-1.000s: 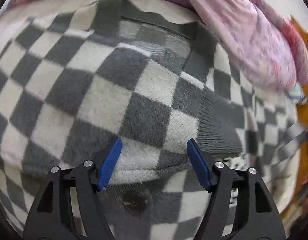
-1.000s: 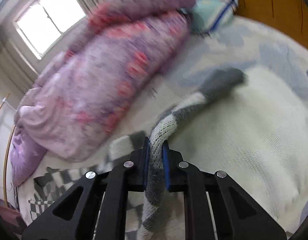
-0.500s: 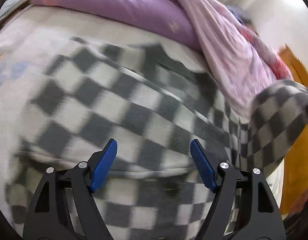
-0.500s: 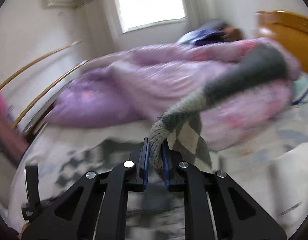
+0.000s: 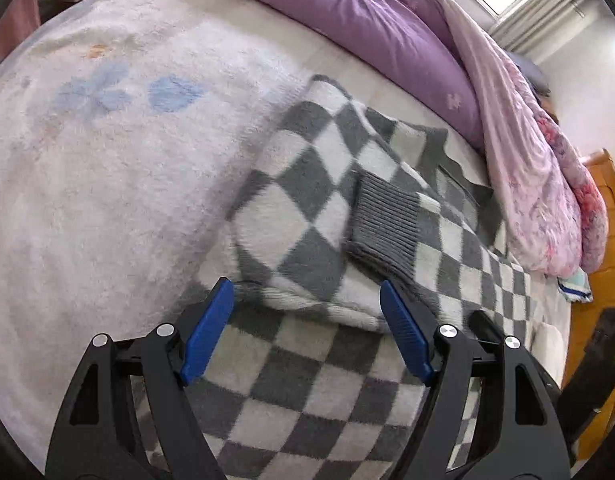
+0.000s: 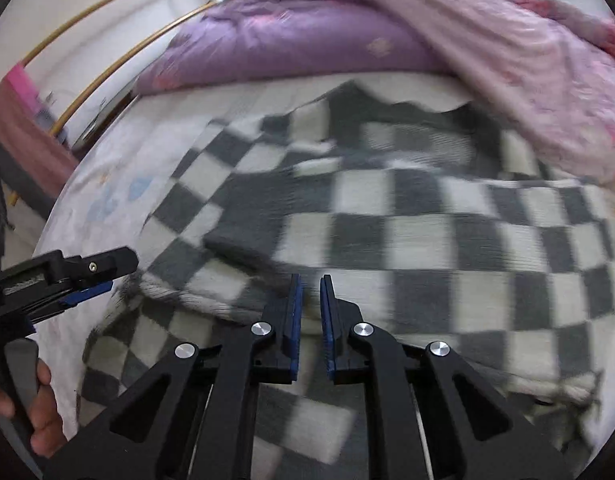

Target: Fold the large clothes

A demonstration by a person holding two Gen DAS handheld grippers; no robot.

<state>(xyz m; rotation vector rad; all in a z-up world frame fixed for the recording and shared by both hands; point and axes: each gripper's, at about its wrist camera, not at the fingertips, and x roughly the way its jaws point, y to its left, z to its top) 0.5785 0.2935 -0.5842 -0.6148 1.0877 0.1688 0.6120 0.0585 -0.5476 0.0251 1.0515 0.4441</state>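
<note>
My left gripper (image 5: 307, 320) hangs with its jaws wide and empty over the grey-and-white checkered fleece garment (image 5: 327, 208), which lies partly folded on the white plush bedspread (image 5: 107, 160). My right gripper (image 6: 309, 320) shows only a narrow gap, gripping nothing, while the purple quilt (image 6: 291, 44) lies at twelve o'clock.

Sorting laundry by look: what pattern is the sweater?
Grey-and-white checks on the sweater, clearest in the left wrist view.
</note>
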